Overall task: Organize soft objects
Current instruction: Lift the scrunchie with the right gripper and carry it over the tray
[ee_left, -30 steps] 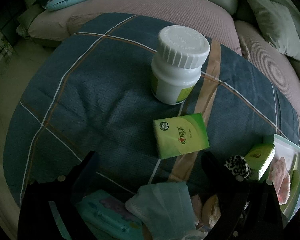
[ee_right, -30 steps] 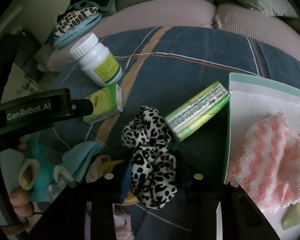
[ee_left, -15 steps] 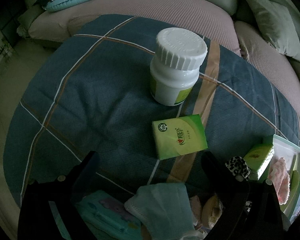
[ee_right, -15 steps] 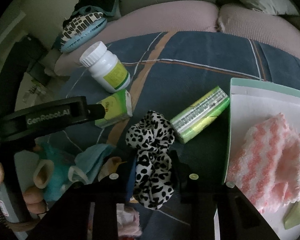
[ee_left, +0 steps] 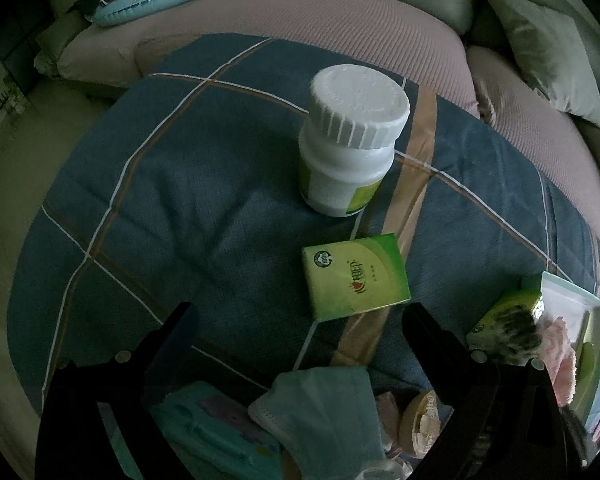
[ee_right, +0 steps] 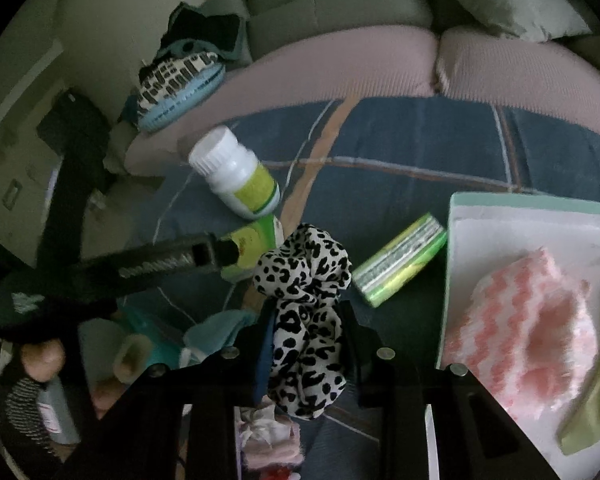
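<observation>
My right gripper (ee_right: 306, 316) is shut on a leopard-print scrunchie (ee_right: 304, 304) and holds it raised above the blue plaid cloth (ee_right: 400, 140), left of the white tray (ee_right: 500, 216). A pink-and-white fuzzy cloth (ee_right: 524, 332) lies in the tray. My left gripper (ee_left: 296, 316) is open and empty, low over the cloth. A light blue face mask (ee_left: 320, 412) lies between its fingers, near the bottom edge. The scrunchie shows blurred in the left wrist view (ee_left: 516, 332).
A white pill bottle (ee_left: 348, 144) and a green tissue pack (ee_left: 356, 276) sit on the cloth ahead of the left gripper. Another green pack (ee_right: 400, 266) lies beside the tray. A teal case (ee_left: 216, 436) and tape roll (ee_left: 420, 420) lie nearby. Sofa cushions (ee_left: 320, 12) run behind.
My right gripper has lifted the scrunchie up off the cloth and tilted upward. The left gripper has stayed almost still.
</observation>
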